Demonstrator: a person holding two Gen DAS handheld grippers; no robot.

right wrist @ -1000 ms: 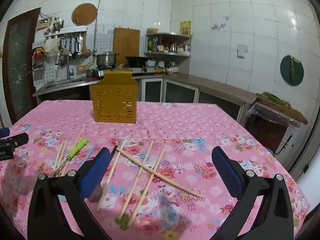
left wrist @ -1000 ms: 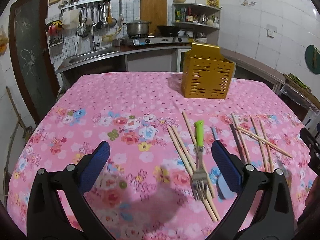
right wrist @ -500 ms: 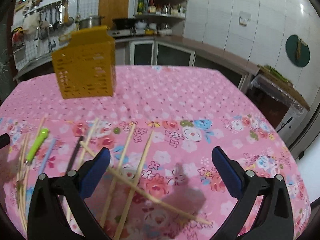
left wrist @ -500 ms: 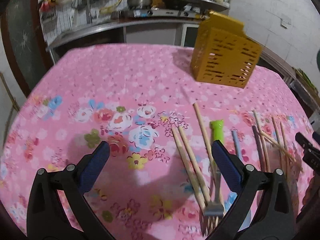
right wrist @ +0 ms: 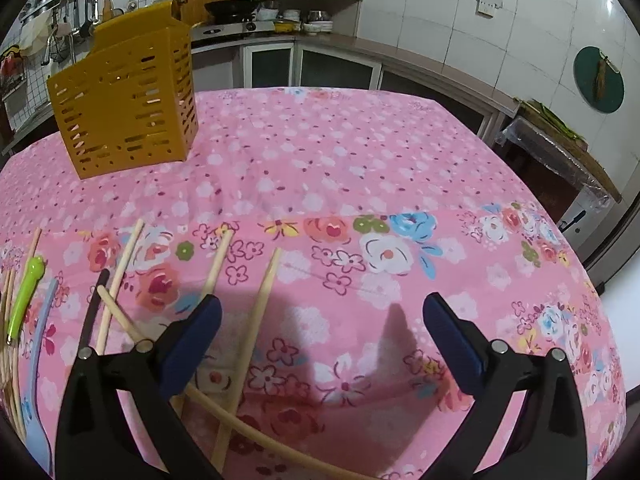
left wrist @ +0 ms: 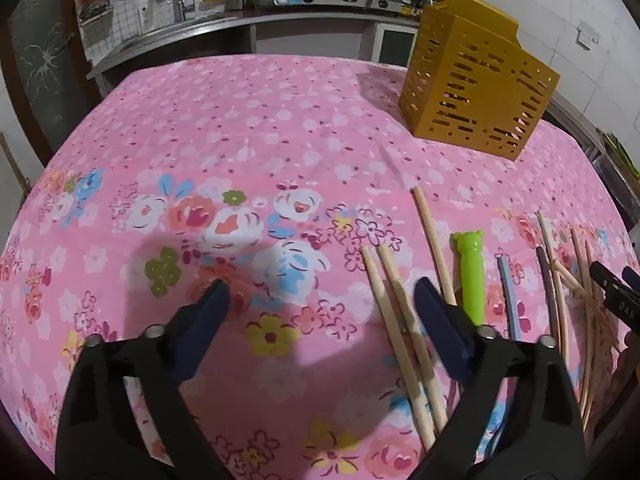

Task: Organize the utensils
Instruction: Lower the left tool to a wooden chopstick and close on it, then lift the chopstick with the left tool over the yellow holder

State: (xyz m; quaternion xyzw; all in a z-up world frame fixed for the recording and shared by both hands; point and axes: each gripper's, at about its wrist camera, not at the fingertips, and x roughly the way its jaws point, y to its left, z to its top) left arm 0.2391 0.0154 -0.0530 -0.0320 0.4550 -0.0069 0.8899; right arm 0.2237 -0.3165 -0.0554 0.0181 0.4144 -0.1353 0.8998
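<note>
One slotted yellow plastic utensil holder (left wrist: 476,92) stands upright on the pink floral tablecloth (left wrist: 240,152), contents hidden; wooden chopsticks (left wrist: 404,328) lie scattered nearby. Left gripper (left wrist: 320,304) and right gripper (right wrist: 320,320) gape empty.

Seven wooden chopsticks (left wrist: 394,322); one fork (left wrist: 470,280), holder (left wrist: 472,92)

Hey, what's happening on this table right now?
A person with two handheld grippers is starting to tidy utensils. Chopsticks, a green-handled fork and a blue utensil lie loose on the pink tablecloth. The yellow holder stands at the far side. The left gripper and right gripper are both open, holding nothing.
</note>
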